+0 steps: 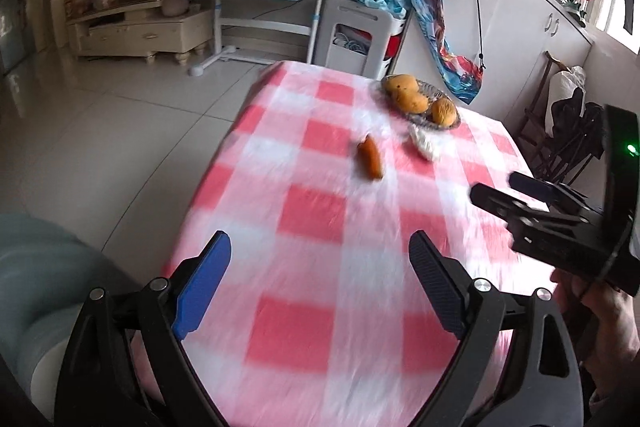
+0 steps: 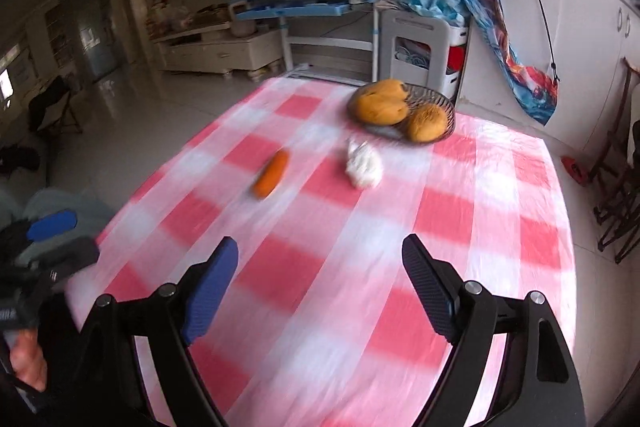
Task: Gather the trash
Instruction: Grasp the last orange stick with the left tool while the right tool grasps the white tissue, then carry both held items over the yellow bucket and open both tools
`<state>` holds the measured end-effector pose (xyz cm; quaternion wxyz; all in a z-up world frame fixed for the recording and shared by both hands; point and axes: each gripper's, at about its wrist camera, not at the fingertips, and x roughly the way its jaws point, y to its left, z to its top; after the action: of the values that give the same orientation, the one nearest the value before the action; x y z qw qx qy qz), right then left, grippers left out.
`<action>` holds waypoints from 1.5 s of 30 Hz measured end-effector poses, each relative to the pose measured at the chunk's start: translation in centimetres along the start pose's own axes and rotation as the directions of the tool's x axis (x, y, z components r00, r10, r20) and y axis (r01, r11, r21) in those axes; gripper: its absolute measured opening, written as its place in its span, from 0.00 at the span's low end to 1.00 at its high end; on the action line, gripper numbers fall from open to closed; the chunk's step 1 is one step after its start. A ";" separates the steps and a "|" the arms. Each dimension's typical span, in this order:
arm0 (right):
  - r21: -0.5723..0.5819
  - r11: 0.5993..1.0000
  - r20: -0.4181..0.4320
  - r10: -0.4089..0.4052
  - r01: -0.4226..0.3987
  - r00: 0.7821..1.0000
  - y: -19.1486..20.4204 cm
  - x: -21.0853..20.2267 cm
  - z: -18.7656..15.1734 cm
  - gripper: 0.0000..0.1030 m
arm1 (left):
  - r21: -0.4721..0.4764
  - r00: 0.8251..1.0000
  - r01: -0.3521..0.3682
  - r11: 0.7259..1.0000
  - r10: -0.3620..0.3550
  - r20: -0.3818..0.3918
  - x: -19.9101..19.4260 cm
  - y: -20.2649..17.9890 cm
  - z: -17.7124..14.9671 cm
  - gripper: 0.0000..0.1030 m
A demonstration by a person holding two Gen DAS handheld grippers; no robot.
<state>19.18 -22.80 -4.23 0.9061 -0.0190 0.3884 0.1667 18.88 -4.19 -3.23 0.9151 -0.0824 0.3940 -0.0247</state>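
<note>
Approach step. Both hand-held grippers, left (image 1: 320, 291) and right (image 2: 320, 291), wide, empty, over worktop (image 2: 500, 227). Next: reach tissue wad (image 2: 363, 166), close on it.

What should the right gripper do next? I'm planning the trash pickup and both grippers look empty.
Probably advance the right gripper, open and empty, toward the crumpled white tissue lying on the checked tablecloth just short of the fruit basket; it looks like the clearest trash. The left gripper is open too.
</note>
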 end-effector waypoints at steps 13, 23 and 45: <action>-0.026 1.000 -0.116 -0.005 0.002 0.993 -2.2 8.8 3.5 0.45 | 0.039 0.998 -0.018 0.999 0.020 -0.055 9.9 -2.8 6.1 0.85; -0.052 0.999 -0.122 0.000 -0.006 0.993 -3.6 8.8 3.4 0.19 | 0.171 0.979 -0.088 0.981 0.117 -0.169 16.8 -5.6 6.8 0.52; 0.075 0.968 0.142 0.227 -0.239 0.964 1.8 -9.1 -4.3 0.19 | 0.175 1.000 0.004 0.985 -0.004 0.002 -3.8 -3.8 1.0 0.14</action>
<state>9.77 -24.42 -0.62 0.9037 0.0795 0.3344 0.2552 17.10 -7.37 0.83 0.9192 -0.0028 0.3891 -0.0609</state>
